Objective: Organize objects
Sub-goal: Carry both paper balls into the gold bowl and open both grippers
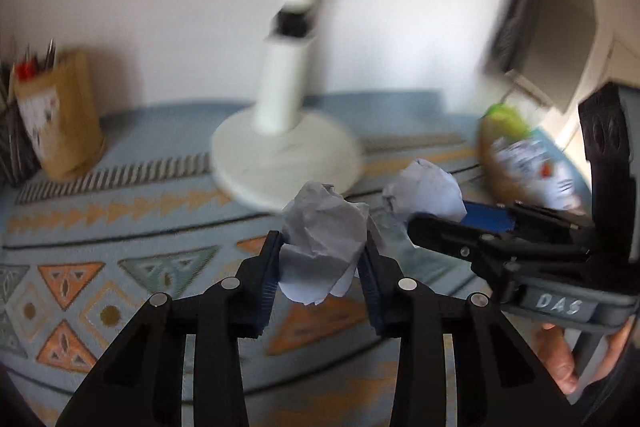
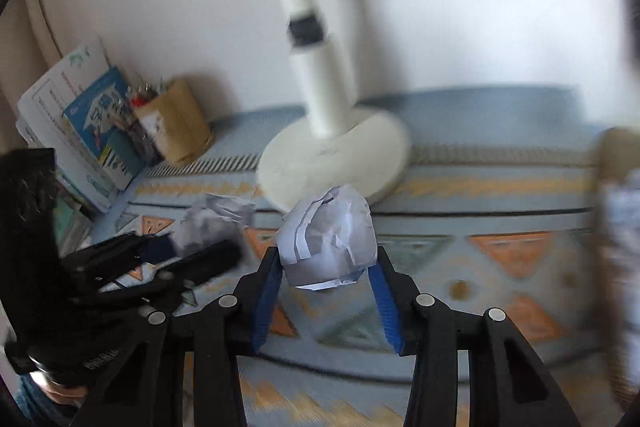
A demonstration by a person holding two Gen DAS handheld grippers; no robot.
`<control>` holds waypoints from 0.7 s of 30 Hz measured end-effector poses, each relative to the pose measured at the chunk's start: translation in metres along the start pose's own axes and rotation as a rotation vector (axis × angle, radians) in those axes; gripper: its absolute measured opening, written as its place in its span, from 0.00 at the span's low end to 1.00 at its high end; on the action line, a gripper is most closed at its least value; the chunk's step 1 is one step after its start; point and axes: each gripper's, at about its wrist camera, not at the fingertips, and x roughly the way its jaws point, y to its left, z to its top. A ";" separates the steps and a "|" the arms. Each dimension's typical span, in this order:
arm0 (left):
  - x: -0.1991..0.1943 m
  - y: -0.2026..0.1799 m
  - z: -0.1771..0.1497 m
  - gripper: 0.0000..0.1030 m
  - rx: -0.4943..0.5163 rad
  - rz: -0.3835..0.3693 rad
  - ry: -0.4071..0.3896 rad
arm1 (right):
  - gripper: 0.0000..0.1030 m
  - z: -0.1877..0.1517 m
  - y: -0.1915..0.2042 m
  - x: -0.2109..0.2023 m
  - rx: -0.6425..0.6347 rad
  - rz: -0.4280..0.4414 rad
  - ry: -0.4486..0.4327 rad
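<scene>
Both grippers are loaded: the left gripper (image 1: 322, 259) is clamped on a crumpled paper ball (image 1: 320, 247), lifted clear of the patterned blue cloth (image 1: 120, 227), and the right gripper (image 2: 326, 267) pinches a second paper wad (image 2: 328, 239) between its blue pads, also off the cloth. The two sit side by side, near each other, just this side of the white lamp base (image 1: 286, 163). A brown paper holder (image 1: 64, 115) stands far left, a blurred packet (image 1: 524, 163) far right.
</scene>
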 end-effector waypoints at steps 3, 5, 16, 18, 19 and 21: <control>-0.018 -0.044 0.016 0.33 0.014 -0.098 -0.057 | 0.43 -0.002 -0.019 -0.057 -0.006 -0.113 -0.090; -0.020 -0.079 0.028 0.33 0.037 -0.168 -0.075 | 0.43 0.000 -0.047 -0.101 0.024 -0.208 -0.155; 0.071 -0.212 0.061 0.34 0.122 -0.261 -0.044 | 0.44 -0.004 -0.202 -0.162 0.262 -0.499 -0.164; 0.078 -0.216 0.061 0.39 0.116 -0.262 -0.052 | 0.46 -0.007 -0.209 -0.161 0.279 -0.496 -0.166; 0.079 -0.218 0.060 0.56 0.112 -0.262 -0.052 | 0.50 -0.008 -0.213 -0.159 0.292 -0.497 -0.160; 0.079 -0.214 0.060 0.86 0.103 -0.230 -0.045 | 0.64 -0.011 -0.217 -0.159 0.308 -0.506 -0.151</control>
